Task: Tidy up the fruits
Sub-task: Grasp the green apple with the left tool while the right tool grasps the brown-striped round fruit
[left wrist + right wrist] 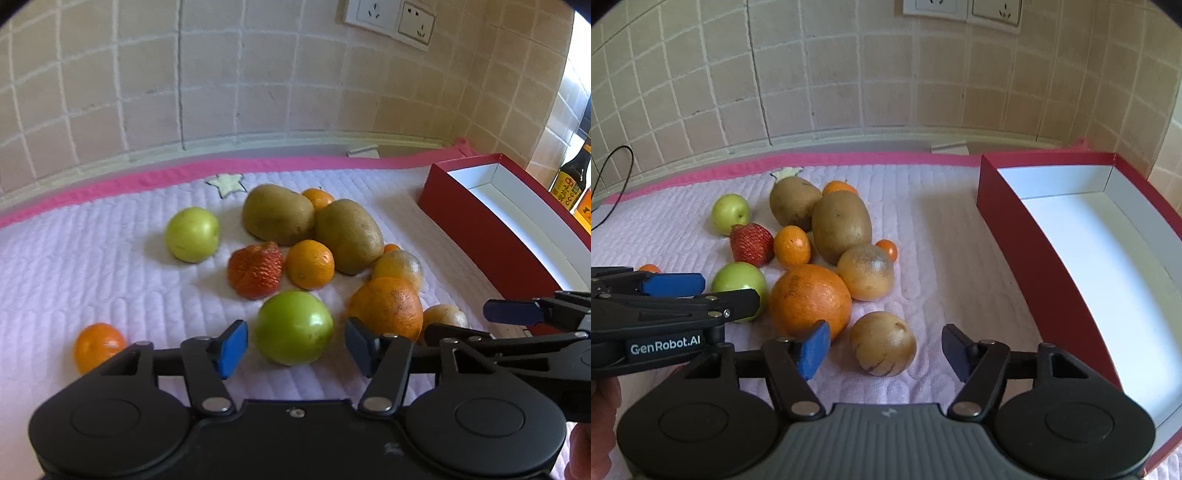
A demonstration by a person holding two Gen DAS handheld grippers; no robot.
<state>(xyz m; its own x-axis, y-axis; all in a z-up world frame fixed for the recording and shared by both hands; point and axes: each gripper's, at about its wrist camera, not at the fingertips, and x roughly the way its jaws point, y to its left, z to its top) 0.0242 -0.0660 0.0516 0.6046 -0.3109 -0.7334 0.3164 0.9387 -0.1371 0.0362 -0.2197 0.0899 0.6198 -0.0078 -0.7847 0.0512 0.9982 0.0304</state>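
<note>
Fruits lie in a heap on a white quilted mat (pixel 74 266). My left gripper (pixel 295 343) is open, its blue pads on either side of a green apple (pixel 293 326), not touching it. My right gripper (pixel 884 350) is open around a tan round fruit (pixel 882 343), with a gap on both sides. A big orange (pixel 809 301) lies just left of it. Behind are two kiwis (pixel 842 225), a strawberry (pixel 751 243), a second green apple (pixel 730 213), small oranges (pixel 792 246) and a yellowish fruit (pixel 866 271). The left gripper shows in the right wrist view (pixel 672 291).
An open red box with a white inside (pixel 1001 206) stands at the right of the mat; it also shows in the left wrist view (pixel 472 218). A tiled wall with sockets (pixel 960 9) stands behind. Sauce bottles (pixel 570 177) stand at the far right. A black cable (pixel 613 173) hangs at the left.
</note>
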